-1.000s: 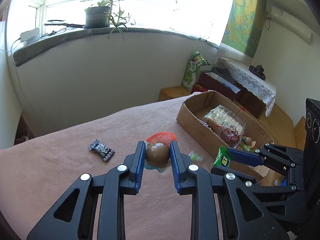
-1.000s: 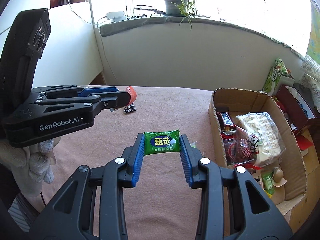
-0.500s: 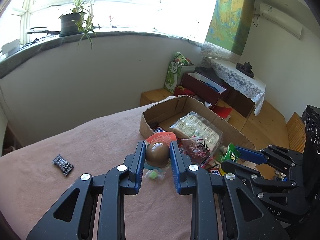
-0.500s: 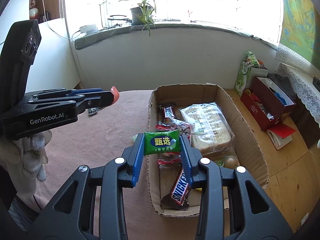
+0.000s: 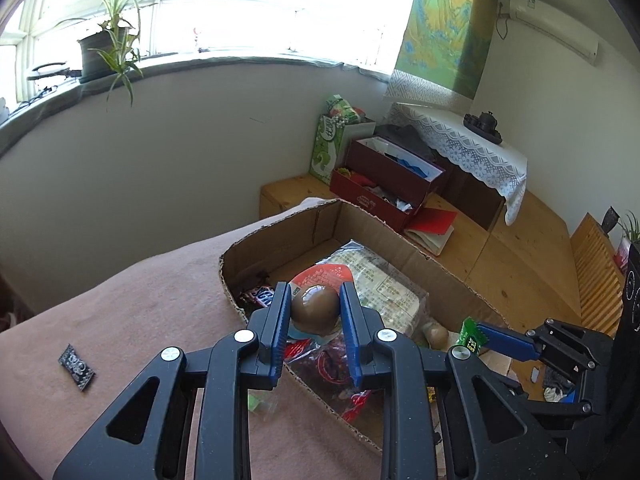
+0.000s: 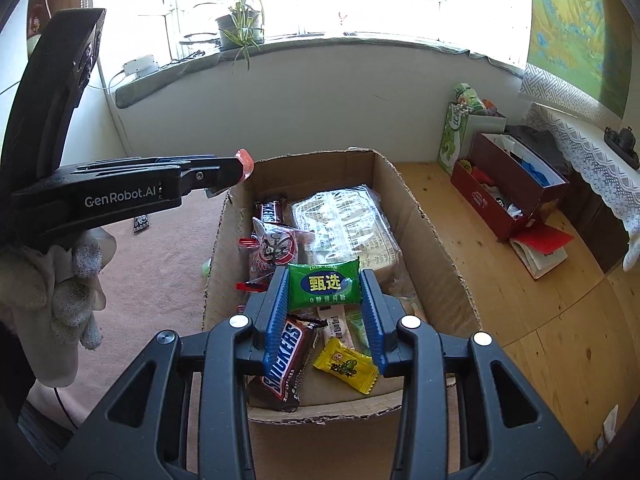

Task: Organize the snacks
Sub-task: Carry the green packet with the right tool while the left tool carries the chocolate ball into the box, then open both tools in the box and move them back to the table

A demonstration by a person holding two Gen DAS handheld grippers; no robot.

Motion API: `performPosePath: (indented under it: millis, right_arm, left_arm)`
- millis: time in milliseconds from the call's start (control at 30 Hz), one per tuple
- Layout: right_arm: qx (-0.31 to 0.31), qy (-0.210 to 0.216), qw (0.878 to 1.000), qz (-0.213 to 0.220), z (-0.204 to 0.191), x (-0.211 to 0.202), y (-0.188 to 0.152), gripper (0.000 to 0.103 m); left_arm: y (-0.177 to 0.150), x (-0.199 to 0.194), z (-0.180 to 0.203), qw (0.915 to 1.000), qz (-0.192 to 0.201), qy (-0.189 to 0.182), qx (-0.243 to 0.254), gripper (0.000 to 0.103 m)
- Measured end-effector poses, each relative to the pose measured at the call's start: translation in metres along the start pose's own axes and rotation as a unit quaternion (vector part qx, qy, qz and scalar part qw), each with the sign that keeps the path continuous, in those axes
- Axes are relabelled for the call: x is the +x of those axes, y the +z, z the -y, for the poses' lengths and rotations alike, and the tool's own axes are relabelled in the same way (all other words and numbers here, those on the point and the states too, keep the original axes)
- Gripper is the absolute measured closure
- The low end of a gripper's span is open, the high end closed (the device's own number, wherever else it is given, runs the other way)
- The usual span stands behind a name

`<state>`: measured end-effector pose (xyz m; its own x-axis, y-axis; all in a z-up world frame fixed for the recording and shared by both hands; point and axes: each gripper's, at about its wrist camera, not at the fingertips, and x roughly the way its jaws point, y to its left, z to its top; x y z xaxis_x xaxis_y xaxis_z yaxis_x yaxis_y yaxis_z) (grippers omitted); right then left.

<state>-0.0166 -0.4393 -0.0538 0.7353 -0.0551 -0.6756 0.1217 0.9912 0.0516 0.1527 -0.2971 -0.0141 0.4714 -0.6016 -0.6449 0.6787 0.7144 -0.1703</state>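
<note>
My left gripper [image 5: 314, 310] is shut on a packaged brown egg snack with a red wrapper [image 5: 314, 308], held over the near corner of the open cardboard box [image 5: 280, 236]. My right gripper [image 6: 325, 290] is shut on a green candy packet [image 6: 324, 285], hanging above the box [image 6: 424, 220] and its contents. Inside lie a Snickers bar [image 6: 284, 364], a yellow candy [image 6: 346, 365], a clear bag with red print [image 6: 276, 246] and a large clear pack [image 6: 344, 224]. In the right wrist view the left gripper [image 6: 240, 168] reaches in from the left.
A small black packet [image 5: 77, 367] and a green-tinged clear wrapper [image 5: 260, 402] lie on the pink cloth [image 5: 140, 320] left of the box. Beyond the box is a wooden floor [image 6: 540, 320], a red box [image 6: 508, 184] and a green carton [image 6: 454, 136]. A gloved hand [image 6: 68, 292] holds the left gripper.
Both grippers have carried their snacks rightward from over the pink cloth to above the cardboard box. The black packet has slid further left in the left wrist view.
</note>
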Motion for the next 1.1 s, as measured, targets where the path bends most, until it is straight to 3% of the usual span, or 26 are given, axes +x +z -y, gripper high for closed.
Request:
performPosePath:
  millis: [667, 733, 900, 1100]
  right_arm:
    - [0.002, -0.009, 1.000, -0.010, 0.007, 0.011, -0.003, 0.066]
    - [0.001, -0.011, 1.000, -0.010, 0.006, 0.011, -0.003, 0.062]
    - [-0.005, -0.020, 1.000, -0.005, 0.004, 0.009, -0.002, 0.043]
    - [-0.016, -0.024, 1.000, 0.001, -0.002, 0.005, 0.000, 0.031]
  left_arm:
    - [0.004, 0.009, 0.012, 0.9999, -0.009, -0.005, 0.007, 0.079]
    - [0.004, 0.009, 0.012, 0.9999, -0.008, -0.005, 0.008, 0.078]
    - [0.006, 0.006, 0.010, 1.0000, -0.004, -0.005, 0.006, 0.060]
    - [0.004, 0.003, 0.010, 1.0000, -0.003, -0.002, 0.005, 0.054]
